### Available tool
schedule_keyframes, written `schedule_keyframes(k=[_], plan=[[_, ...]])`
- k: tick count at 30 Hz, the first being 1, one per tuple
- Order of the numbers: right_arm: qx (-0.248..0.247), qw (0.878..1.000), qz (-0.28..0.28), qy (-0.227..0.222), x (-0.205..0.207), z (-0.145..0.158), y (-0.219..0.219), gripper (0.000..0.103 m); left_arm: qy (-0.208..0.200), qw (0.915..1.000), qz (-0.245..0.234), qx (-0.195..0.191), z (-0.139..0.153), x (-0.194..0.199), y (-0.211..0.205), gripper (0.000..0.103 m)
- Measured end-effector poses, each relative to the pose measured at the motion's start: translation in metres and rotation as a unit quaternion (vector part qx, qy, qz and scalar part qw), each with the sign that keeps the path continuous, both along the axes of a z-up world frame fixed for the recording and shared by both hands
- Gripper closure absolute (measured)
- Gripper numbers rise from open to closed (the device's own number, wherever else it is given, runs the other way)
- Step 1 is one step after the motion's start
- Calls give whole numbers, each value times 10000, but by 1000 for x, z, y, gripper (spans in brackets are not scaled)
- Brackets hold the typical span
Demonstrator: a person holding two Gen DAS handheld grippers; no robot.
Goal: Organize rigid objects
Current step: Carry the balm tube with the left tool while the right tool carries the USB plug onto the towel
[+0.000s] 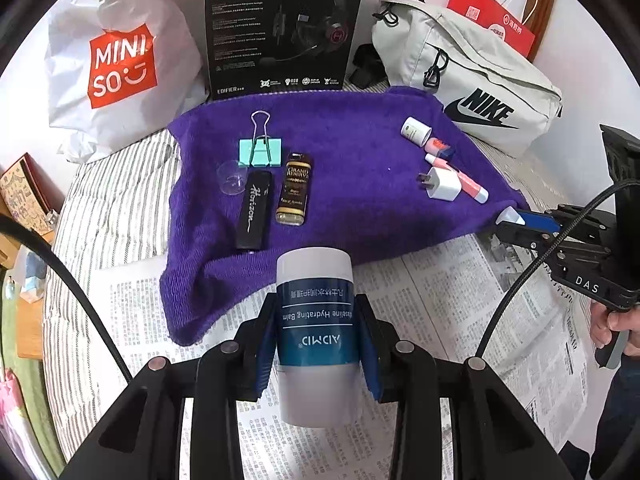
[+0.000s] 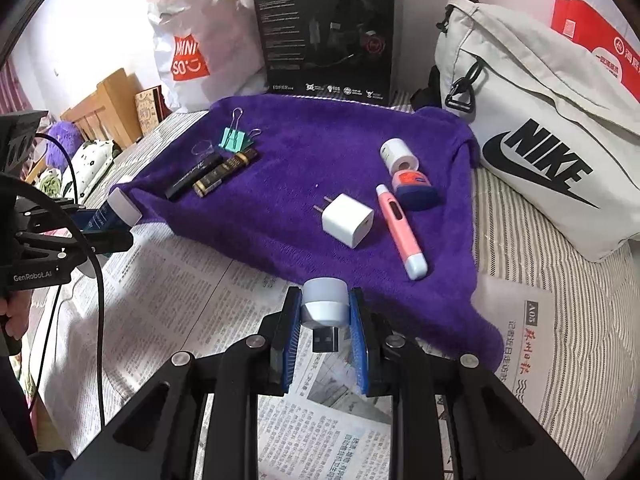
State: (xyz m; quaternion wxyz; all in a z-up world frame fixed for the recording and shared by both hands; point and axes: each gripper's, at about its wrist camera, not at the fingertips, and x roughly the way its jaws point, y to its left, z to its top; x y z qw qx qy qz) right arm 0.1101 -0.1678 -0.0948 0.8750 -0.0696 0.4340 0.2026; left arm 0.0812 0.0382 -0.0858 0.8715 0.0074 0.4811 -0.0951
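Striped bedding spread with newspaper point(image 1: 460, 276) lay under your work, and a purple towel point(image 1: 352, 148) filled the middle of both views, backed by a headset box point(image 1: 284, 24), a white shopping bag point(image 1: 116, 60) and a grey sling bag point(image 1: 472, 80). You appeared to be mid-carry, bringing two pieces to the towel at once. Your left gripper point(image 1: 316, 332) was clamped narrowly on a balm jar point(image 1: 316, 320), which sat low in the left wrist view, hanging over the towel's near edge. Your right gripper point(image 2: 324, 316) pinched a small white USB light point(image 2: 323, 304), its plug pointing back toward the camera, just short of the towel's near hem. On the towel, a binder clip point(image 1: 260, 152), black tube point(image 1: 254, 216) and brown bottle point(image 1: 295, 190) lay grouped at centre left; a charger plug point(image 2: 348, 220), pink pen point(image 2: 400, 232) and small tubs lay at right. Next, I judge, you needed to lower each piece onto bare towel beside its group without knocking a neighbour.
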Motion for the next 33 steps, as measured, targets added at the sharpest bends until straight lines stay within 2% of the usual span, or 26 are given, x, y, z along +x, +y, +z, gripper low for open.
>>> schedule_keyframes(k=[24,33], plan=[[24,10000,-55,-64,65,19,1,80,94,9999,36,-48,6,41,9,68],[-47,10000,12,13,104,8,16,80,169,9998,117,-58,3,54,17,68]])
